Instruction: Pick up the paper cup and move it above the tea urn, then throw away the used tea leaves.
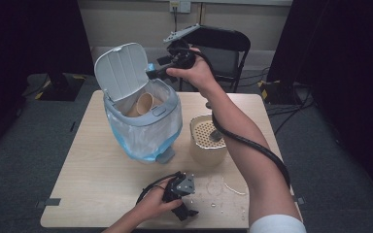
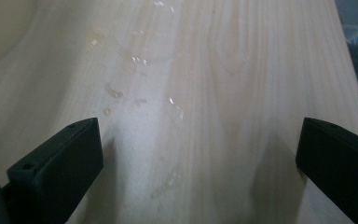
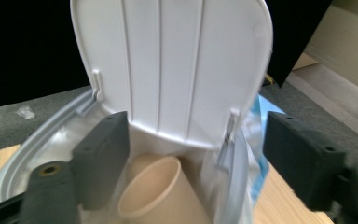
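A small grey bin (image 1: 167, 104) lined with a clear blue bag stands on the wooden table (image 1: 92, 160), its white lid (image 1: 121, 70) tipped up and back. A tan paper cup (image 1: 144, 103) lies on its side inside the bin. My right gripper (image 1: 154, 71) hovers above the bin's far rim. In the right gripper view its jaws (image 3: 193, 135) stand apart with the cup (image 3: 161, 196) below and between them, untouched, and the lid (image 3: 168, 60) behind. Near the table's front edge my left gripper (image 1: 187, 212) rests open; its jaws (image 2: 198, 140) are wide over bare wood.
To the right of the bin stands a beige round container (image 1: 208, 145) with a perforated insert. Small clear scraps or droplets (image 1: 223, 189) dot the table by the left gripper. A black chair (image 1: 223, 46) stands behind the table. Dark floor surrounds the table.
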